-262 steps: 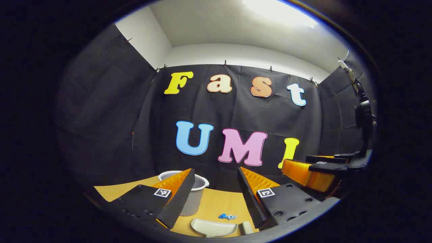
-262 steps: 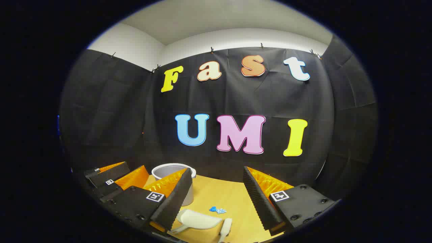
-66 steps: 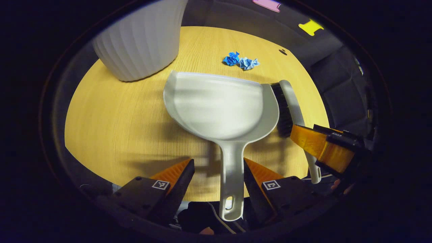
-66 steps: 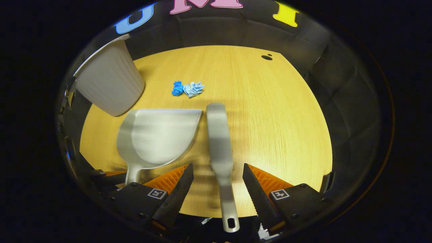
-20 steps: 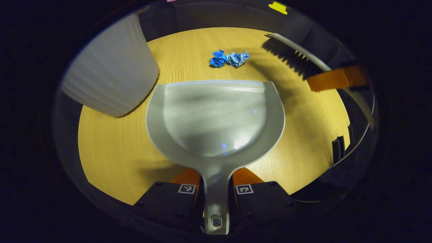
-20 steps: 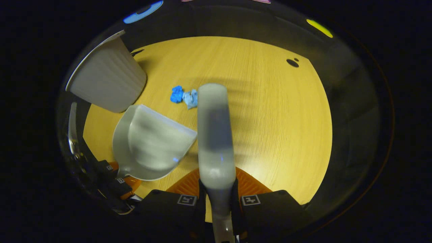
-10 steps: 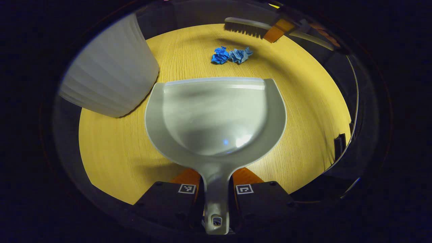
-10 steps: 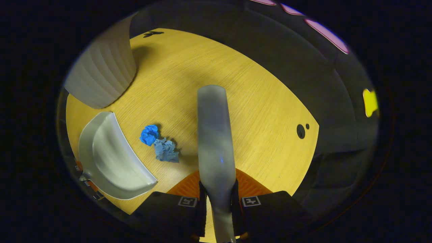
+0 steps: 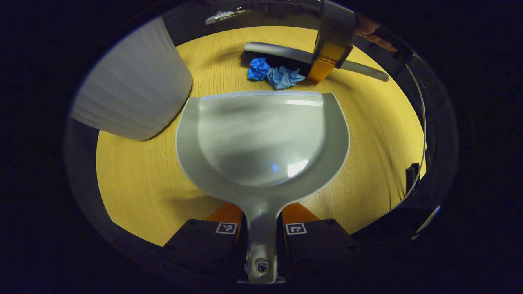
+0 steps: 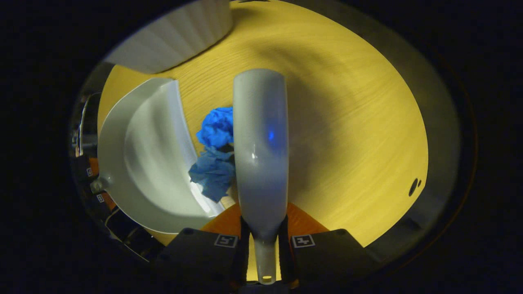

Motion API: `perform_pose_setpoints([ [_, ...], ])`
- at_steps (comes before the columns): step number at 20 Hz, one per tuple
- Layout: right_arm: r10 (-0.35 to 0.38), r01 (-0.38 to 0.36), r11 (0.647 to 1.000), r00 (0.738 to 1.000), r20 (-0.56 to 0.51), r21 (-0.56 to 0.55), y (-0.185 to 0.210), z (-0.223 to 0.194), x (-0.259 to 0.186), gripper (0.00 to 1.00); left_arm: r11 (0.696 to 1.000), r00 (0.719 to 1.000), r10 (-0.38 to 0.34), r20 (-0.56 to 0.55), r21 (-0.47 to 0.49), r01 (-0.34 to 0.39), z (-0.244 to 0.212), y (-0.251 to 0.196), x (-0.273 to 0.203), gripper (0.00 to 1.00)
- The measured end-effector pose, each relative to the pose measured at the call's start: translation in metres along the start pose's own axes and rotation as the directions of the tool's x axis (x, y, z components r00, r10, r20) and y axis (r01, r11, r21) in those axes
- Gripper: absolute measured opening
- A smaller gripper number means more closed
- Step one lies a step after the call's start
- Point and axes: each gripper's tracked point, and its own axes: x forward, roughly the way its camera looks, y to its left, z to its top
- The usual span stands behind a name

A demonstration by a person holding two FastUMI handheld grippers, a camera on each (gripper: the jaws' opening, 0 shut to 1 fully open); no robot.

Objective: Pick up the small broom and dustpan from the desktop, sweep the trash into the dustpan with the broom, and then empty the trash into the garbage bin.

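Here, left tongs (image 9: 261, 228) clamp dustpan (image 9: 261, 134), right tongs (image 10: 263, 241) clamp broom (image 10: 259, 151), seemingly touching trash (image 10: 214, 159).

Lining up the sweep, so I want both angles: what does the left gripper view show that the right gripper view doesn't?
Left gripper view: the dustpan with its handle clamped in the left tongs, and the right tongs gripping the broom side-on, bristles behind the trash. Right gripper view: the broom's back from above, and holes in the desktop. Both: dustpan, blue trash at its lip, white bin.
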Motion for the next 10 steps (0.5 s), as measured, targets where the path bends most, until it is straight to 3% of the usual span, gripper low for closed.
perform_pose_setpoints([
  [1, 0.039, -0.04, 0.998, 0.999, -0.019, -0.038, 0.011, -0.006, 0.001, 0.33, 1.0, 1.0, 0.002, -0.003, 0.01, -0.002, 0.001, 0.0, -0.001, 0.27],
  [3, 0.031, -0.033, 0.991, 0.999, -0.017, -0.126, 0.012, -0.006, 0.0, 0.33, 1.0, 1.0, -0.009, 0.004, 0.027, 0.009, 0.0, 0.001, 0.0, 0.27],
  [4, 0.067, -0.072, 0.988, 0.997, -0.04, -0.137, 0.015, -0.01, -0.002, 0.33, 0.999, 1.0, -0.017, 0.015, 0.03, 0.017, 0.001, -0.001, 0.001, 0.28],
  [6, 0.21, -0.216, 0.972, 0.975, -0.066, -0.093, 0.033, -0.016, -0.004, 0.37, 0.998, 0.999, -0.022, 0.023, 0.057, 0.02, 0.001, 0.0, 0.002, 0.27],
  [7, 0.225, -0.23, 0.97, 0.972, -0.068, -0.079, 0.026, -0.018, -0.003, 0.34, 0.997, 1.0, -0.018, 0.024, 0.074, 0.016, 0.003, 0.002, 0.002, 0.27],
  [8, 0.229, -0.232, 0.97, 0.972, -0.051, -0.066, 0.024, -0.014, -0.004, 0.39, 0.997, 1.0, -0.016, 0.022, 0.082, 0.014, 0.001, 0.002, 0.001, 0.27],
  [10, 0.273, -0.273, 0.962, 0.962, 0.001, -0.018, 0.027, 0.001, -0.016, 0.33, 0.996, 0.999, -0.025, 0.04, 0.086, 0.021, 0.003, 0.001, 0.004, 0.27],
])
